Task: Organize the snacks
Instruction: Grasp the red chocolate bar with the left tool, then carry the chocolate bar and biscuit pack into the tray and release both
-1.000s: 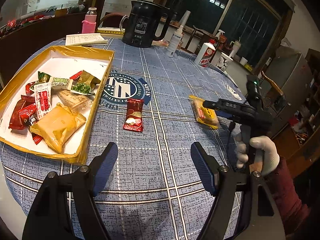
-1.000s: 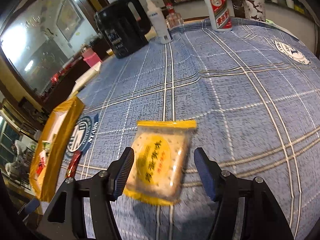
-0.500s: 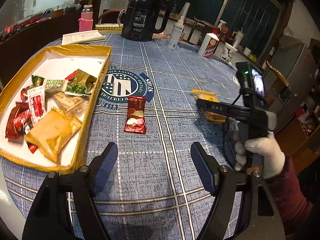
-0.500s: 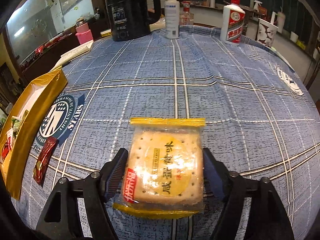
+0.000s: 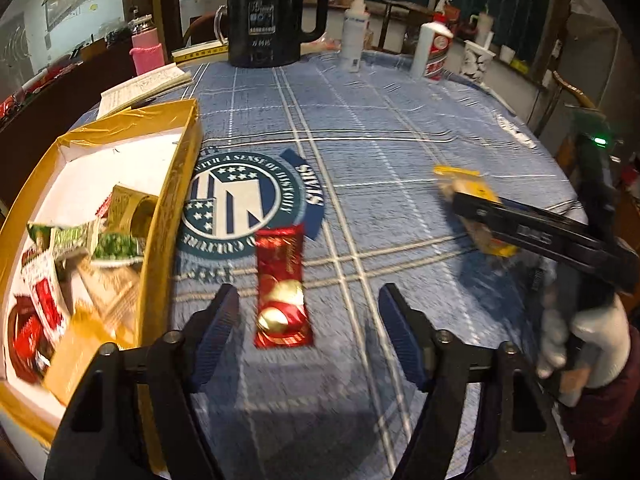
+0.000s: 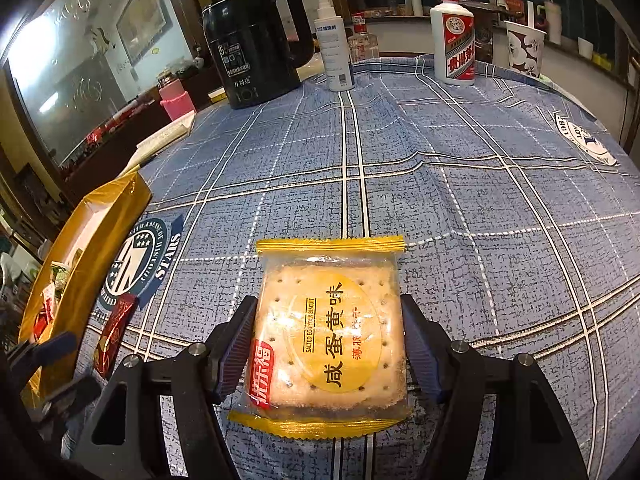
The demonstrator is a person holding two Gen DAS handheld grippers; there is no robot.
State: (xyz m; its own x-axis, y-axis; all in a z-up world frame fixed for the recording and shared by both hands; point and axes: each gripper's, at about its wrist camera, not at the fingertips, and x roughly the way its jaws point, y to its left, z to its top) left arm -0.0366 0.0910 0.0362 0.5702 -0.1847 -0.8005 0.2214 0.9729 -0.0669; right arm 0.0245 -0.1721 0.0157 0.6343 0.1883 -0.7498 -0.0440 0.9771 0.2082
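A yellow-edged salted egg yolk biscuit pack (image 6: pixel 330 340) sits between the fingers of my right gripper (image 6: pixel 328 350), which are closed against its two sides; it also shows in the left wrist view (image 5: pixel 468 204), lifted off the cloth. A red chocolate wrapper (image 5: pixel 282 284) lies on the blue tablecloth, partly between the tips of my open left gripper (image 5: pixel 308 320). It shows in the right wrist view (image 6: pixel 114 328) too. A gold-rimmed white box (image 5: pixel 172 200) at the left holds several snack packs (image 5: pixel 80 248).
A black kettle (image 5: pixel 268 12), a spray bottle (image 5: pixel 354 34), a white-and-red bottle (image 5: pixel 434 50), a patterned cup (image 5: pixel 476 60), a pink bottle (image 5: pixel 146 46) and a notebook (image 5: pixel 144 86) stand at the table's far edge. The gloved hand (image 5: pixel 592 340) holds the right gripper at the right.
My left gripper has moved forward until the red wrapper lies at its fingertips. My right gripper has closed on the biscuit pack and raised it.
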